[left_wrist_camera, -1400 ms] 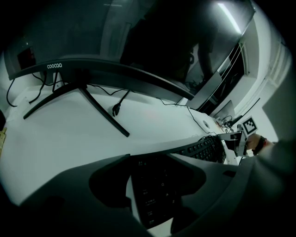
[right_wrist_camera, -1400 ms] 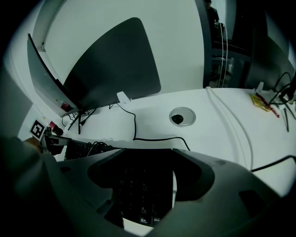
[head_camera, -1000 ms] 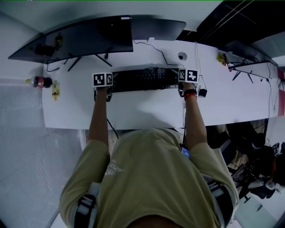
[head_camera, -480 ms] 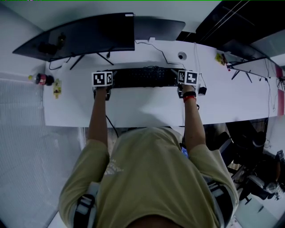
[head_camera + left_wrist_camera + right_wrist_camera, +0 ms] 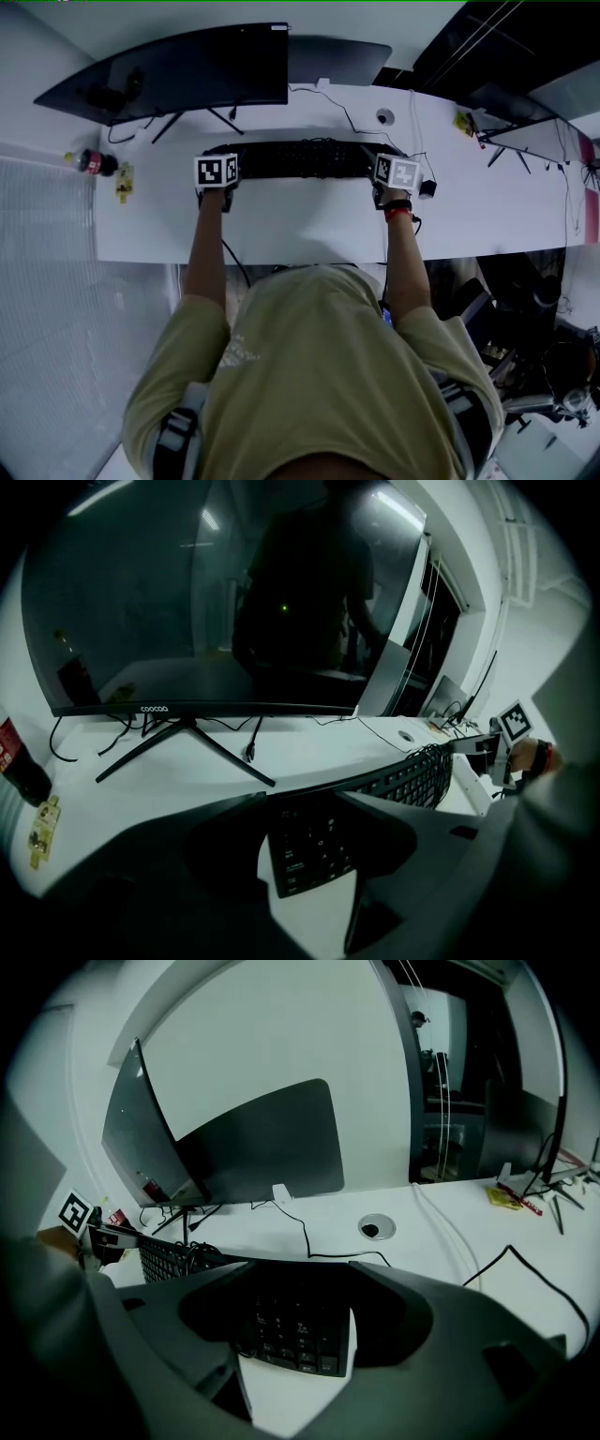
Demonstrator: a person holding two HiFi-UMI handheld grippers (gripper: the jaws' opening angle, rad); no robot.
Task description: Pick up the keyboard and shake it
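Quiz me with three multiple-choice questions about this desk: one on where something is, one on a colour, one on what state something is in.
1. Where does the red-labelled bottle stand?
A) at the desk's left end
B) at its right end
C) under it

2. What colour is the keyboard?
A) white
B) black
C) red

3. How is the keyboard held?
A) lying loose
B) clamped at both ends
C) clamped at one end only

Answers:
1 A, the head view shows it by the left edge.
2 B, its keys and frame are black.
3 B, the left gripper and right gripper each have jaws shut on an end.
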